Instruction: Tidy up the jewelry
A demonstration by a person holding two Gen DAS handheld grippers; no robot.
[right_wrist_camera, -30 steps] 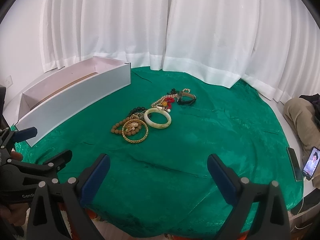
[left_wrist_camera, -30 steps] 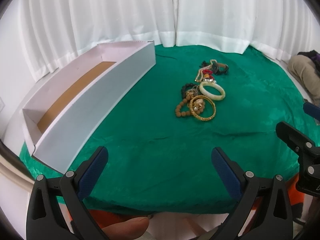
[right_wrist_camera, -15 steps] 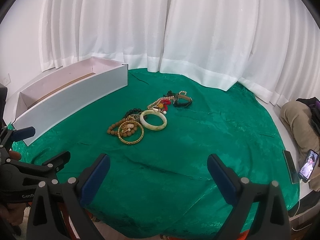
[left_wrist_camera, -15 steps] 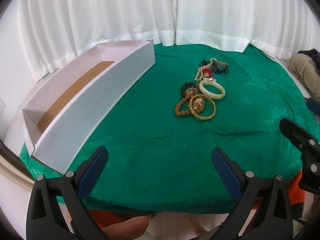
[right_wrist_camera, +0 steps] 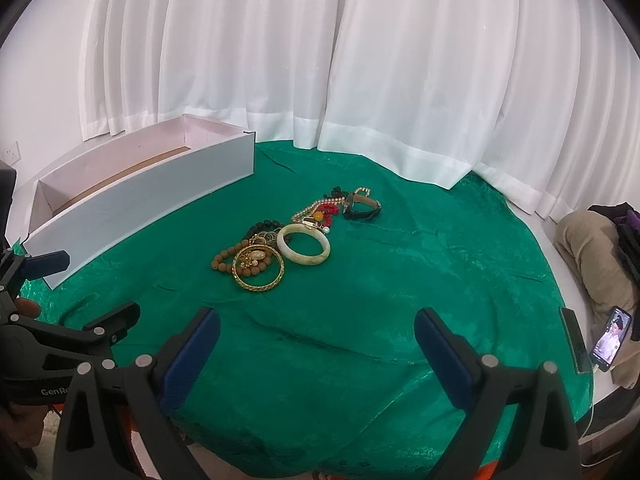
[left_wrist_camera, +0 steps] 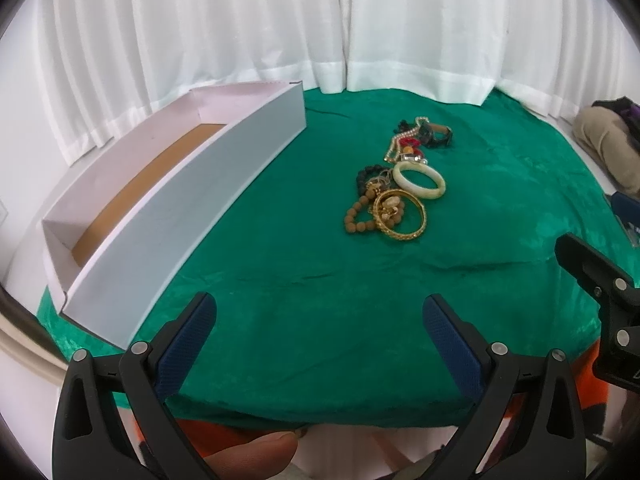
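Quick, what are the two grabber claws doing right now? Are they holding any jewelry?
Left gripper: open, holding nothing.
Right gripper: open, holding nothing.
The jewelry pile lies untouched on the green cloth.

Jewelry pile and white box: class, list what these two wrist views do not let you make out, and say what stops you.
- Jewelry pile: both views, pieces overlap and are small, so no exact count.
- White box floor: right wrist view, the near wall hides most of it.
- Phone screen: right wrist view, too small to read.
- Seated person: both views, cut off by the right edge.
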